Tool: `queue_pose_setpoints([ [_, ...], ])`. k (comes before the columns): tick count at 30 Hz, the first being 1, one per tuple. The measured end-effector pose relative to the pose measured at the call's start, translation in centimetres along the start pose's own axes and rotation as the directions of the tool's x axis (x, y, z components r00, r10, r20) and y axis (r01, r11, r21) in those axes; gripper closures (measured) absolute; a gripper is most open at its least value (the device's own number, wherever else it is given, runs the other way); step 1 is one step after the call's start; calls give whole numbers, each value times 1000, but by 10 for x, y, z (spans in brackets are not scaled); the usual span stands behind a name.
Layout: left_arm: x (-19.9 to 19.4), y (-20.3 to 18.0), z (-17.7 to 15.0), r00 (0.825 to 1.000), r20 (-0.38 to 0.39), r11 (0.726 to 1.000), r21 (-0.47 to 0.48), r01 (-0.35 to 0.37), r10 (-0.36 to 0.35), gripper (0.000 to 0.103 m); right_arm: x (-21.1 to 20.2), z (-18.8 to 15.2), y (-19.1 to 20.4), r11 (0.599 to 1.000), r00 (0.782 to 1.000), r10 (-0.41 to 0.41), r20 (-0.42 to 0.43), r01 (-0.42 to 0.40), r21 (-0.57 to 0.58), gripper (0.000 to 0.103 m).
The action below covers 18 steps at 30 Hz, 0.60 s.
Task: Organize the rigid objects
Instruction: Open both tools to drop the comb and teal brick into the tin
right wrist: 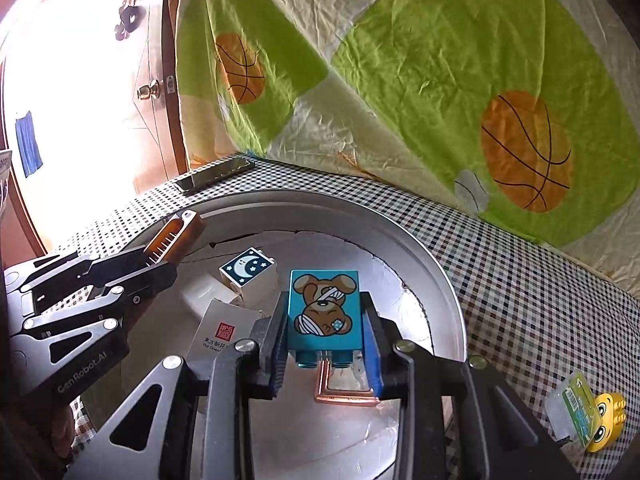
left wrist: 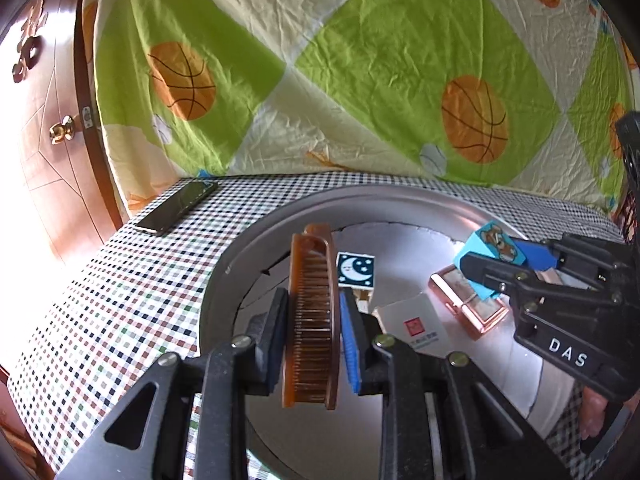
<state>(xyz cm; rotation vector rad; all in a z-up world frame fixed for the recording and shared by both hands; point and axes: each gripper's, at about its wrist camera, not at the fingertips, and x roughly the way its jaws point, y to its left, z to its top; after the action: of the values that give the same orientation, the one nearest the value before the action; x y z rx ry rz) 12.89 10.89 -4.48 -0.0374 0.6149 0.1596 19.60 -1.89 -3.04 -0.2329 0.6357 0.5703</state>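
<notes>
A: What does the left gripper (left wrist: 310, 336) hold?

B: Its fingers (left wrist: 276, 340) pinch an amber-brown comb (left wrist: 310, 320) standing on edge at centre frame in the left wrist view, teeth facing the camera; it hangs over the left part of the round metal tray (left wrist: 224, 272).

A: And the right gripper (right wrist: 324, 344)?

B: Its fingers (right wrist: 372, 344) are clamped on a teal block with a bandaged bear (right wrist: 324, 310), lower centre of the right wrist view, above the tray's middle; the same block shows at right in the left view.

A: What lies in the tray?

B: A white block with a moon and stars (right wrist: 248, 274) left of centre; a white card box with a red seal (right wrist: 218, 334) just below it; a rose-gold case (right wrist: 346, 390) under the teal block.

A: Outside the tray?

B: A dark phone (left wrist: 176, 208) on the checked table cloth (left wrist: 120, 300), upper left; a yellow toy with a plastic packet (right wrist: 588, 420) at lower right; a basketball-print sheet (right wrist: 400, 80) behind.
</notes>
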Motion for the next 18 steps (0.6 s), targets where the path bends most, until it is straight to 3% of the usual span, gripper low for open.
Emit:
queue_pose_setpoints([
  [5,4,5,2,1000,-3,1000,-3,-30,30,78,12,0,2,1000,999,-7,-33,7,-5,69],
  [7,3,6,2,999,7,999,-8,-49,49,67,9,-1,1,1000,1000,-5,-17,5,7,67],
  [9,-1,8,2,998,21,998,-17,-66,67,37,5,-1,-2,1000,1000,0,-5,0,22,64],
  [12,-9,8,0,995,45,996,-20,-89,90,27,-11,-3,-8,999,1000,-8,30,7,49,60],
  [18,-27,4,-2,994,90,997,-47,-64,68,8,-66,-26,-32,997,994,-56,96,51,55,52],
])
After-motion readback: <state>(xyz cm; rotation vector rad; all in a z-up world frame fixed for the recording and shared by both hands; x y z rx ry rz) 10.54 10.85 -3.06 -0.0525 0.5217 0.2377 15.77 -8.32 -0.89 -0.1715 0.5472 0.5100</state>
